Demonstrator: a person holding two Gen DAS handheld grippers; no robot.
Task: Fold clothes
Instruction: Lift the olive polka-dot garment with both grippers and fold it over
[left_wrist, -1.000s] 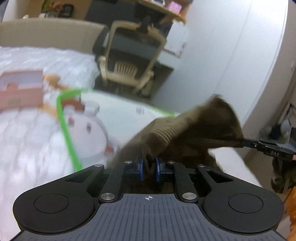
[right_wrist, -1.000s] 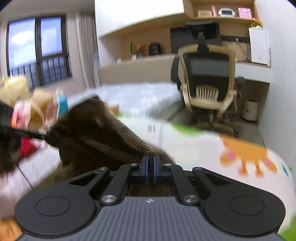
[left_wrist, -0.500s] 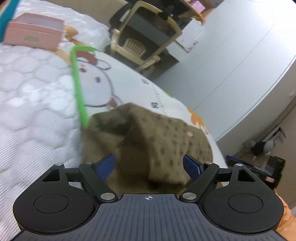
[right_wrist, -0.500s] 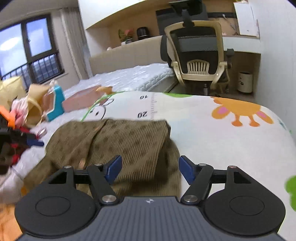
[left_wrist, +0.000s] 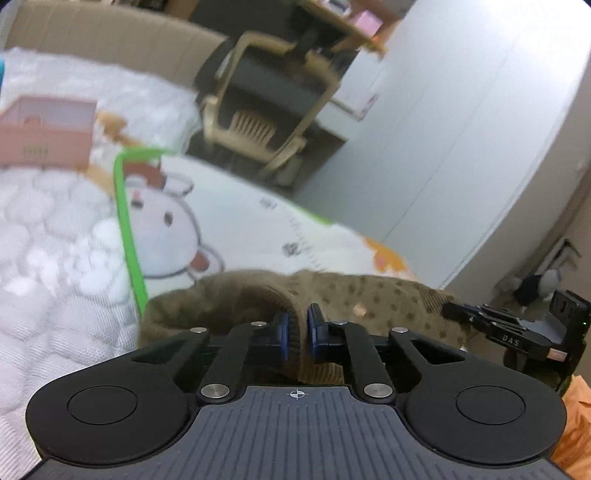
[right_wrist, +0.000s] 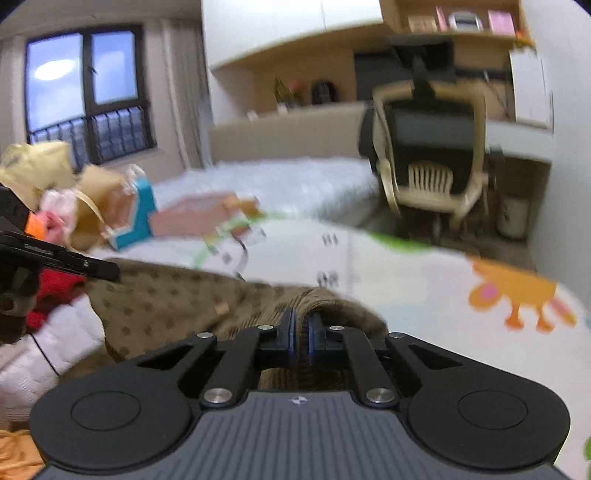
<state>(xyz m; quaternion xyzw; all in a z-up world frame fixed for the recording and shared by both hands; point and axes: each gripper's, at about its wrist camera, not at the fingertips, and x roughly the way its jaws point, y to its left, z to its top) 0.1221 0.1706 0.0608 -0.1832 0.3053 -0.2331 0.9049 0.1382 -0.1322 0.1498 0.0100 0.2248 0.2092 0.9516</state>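
Observation:
A brown knitted sweater with darker dots (left_wrist: 373, 299) lies folded on the white cartoon-print bed cover (left_wrist: 236, 221). My left gripper (left_wrist: 296, 332) is shut on a ribbed edge of the sweater at its near side. My right gripper (right_wrist: 300, 332) is shut on another ribbed edge of the same sweater (right_wrist: 173, 314). The tip of the right gripper (left_wrist: 495, 328) shows at the sweater's right end in the left wrist view. The left gripper (right_wrist: 62, 258) shows at the sweater's left end in the right wrist view. Both views are blurred.
A pink box (left_wrist: 44, 133) and a blue-sided carton (right_wrist: 138, 214) sit on the bed beyond the sweater. A beige office chair (right_wrist: 428, 162) stands past the bed's far edge by a desk. Orange cloth (left_wrist: 576, 424) lies at the near right.
Half a second ago both grippers stood open over the laid-down sweater. Now each has shut on a ribbed edge of it, and both views have tilted upward.

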